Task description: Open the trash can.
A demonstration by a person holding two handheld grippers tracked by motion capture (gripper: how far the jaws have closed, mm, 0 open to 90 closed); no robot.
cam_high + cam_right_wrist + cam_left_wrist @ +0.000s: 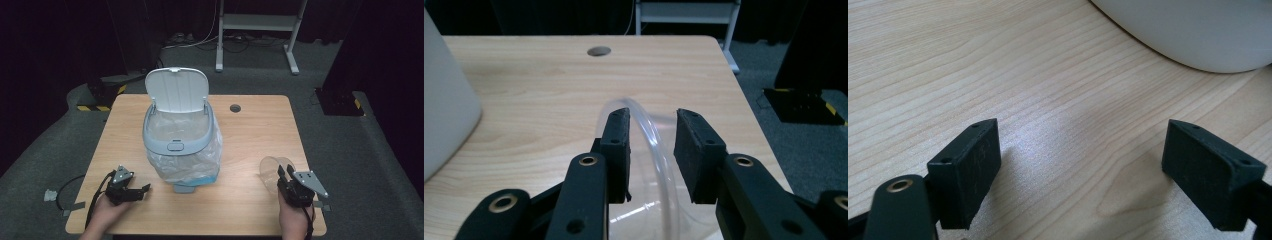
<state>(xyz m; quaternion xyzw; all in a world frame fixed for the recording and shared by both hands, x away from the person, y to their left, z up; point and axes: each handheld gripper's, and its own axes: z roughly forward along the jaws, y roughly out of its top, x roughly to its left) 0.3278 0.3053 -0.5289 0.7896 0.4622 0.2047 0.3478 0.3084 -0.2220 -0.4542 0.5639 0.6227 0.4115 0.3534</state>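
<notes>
A clear plastic cup (pixel 271 166) lies on its side near the wooden table's (pixel 250 125) front right corner. My right gripper (pixel 285 172) reaches over it from the near side. In the right gripper view the cup's thin wall (pixel 659 165) passes between the jaws of the right gripper (pixel 651 130), and a gap shows beside each pad, so they do not press on it. A grey pedal bin (pixel 180 140) with a clear liner stands mid-table, its lid (pixel 176 90) raised. My left gripper (pixel 145 191) rests open at the front left, pointing toward the bin, with bare wood between the jaws of the left gripper (pixel 1083 150).
The bin's pale wall (pixel 1193 30) curves just beyond the left jaws and rises at the left edge (pixel 444 100) of the right gripper view. A cable hole (pixel 235 108) sits at the table's back. A white frame (pixel 260 22) stands on the floor behind.
</notes>
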